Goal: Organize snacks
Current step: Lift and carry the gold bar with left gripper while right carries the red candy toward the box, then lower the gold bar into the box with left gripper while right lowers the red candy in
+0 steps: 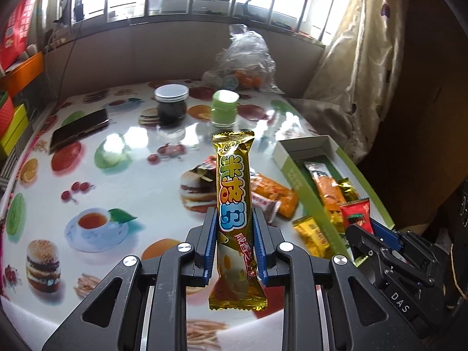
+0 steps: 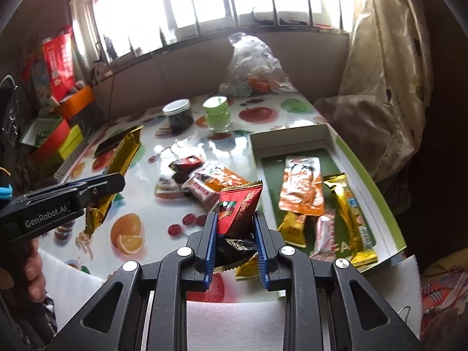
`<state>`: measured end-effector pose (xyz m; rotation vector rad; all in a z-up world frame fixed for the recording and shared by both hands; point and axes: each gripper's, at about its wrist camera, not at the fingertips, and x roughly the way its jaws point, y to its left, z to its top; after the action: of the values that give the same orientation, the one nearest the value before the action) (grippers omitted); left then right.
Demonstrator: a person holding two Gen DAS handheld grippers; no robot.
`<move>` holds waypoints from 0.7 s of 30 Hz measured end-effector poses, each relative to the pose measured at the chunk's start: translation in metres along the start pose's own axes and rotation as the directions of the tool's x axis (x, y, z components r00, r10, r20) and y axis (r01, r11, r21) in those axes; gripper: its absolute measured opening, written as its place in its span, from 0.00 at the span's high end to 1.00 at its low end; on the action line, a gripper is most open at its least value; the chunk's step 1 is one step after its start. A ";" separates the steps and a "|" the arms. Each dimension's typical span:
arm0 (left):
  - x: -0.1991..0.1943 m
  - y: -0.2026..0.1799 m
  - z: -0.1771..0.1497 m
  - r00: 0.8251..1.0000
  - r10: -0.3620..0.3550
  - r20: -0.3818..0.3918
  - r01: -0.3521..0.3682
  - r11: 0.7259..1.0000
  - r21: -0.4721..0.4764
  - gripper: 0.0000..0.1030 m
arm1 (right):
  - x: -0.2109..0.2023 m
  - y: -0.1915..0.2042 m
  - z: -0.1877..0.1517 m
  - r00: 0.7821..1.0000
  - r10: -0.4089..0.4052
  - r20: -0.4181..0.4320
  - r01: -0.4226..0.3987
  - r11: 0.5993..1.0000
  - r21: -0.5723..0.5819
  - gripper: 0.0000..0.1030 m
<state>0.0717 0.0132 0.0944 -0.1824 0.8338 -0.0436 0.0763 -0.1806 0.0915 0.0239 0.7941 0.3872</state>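
Observation:
My left gripper (image 1: 234,219) is shut on a long gold snack bar (image 1: 234,181) and holds it upright above the fruit-print table (image 1: 117,175). It shows in the right wrist view (image 2: 117,181) with the gold bar (image 2: 117,169) hanging from it. My right gripper (image 2: 235,222) is shut on a red snack packet (image 2: 237,204), just left of the green-rimmed white box (image 2: 389,204). The right gripper (image 1: 365,228) and its red packet (image 1: 355,213) also show in the left wrist view, over the box (image 1: 298,181). Several snacks lie in the box (image 2: 301,187). A loose pile of snacks (image 2: 204,181) lies mid-table.
A dark jar with a white lid (image 1: 171,103) and a green jar (image 1: 223,108) stand at the back. A clear plastic bag (image 1: 245,58) sits behind them. A dark flat case (image 1: 79,130) lies at left. Coloured boxes (image 2: 55,140) stack at the left edge. A curtain (image 2: 380,87) hangs at right.

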 end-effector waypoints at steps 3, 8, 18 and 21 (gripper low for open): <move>0.005 -0.010 0.006 1.000 -0.021 -0.003 0.021 1.000 0.016 0.76 | -0.001 -0.009 0.003 1.000 -0.015 0.005 0.015 1.000 0.016 0.78; 0.014 -0.026 0.012 0.999 -0.048 -0.020 0.048 0.998 0.035 0.76 | -0.003 -0.026 0.004 0.999 -0.040 0.009 0.039 0.998 0.048 0.78; 0.048 -0.052 0.027 0.992 -0.098 -0.085 0.102 0.993 0.052 0.76 | 0.007 -0.063 0.003 0.996 -0.088 -0.011 0.088 0.989 0.119 0.78; 0.060 -0.062 0.030 0.989 -0.107 -0.102 0.113 0.992 0.052 0.76 | 0.011 -0.075 0.003 0.994 -0.103 -0.024 0.105 0.986 0.132 0.78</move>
<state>0.1364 -0.0495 0.0817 -0.1728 0.9200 -0.1817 0.1099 -0.2456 0.0737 0.1034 0.8330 0.2352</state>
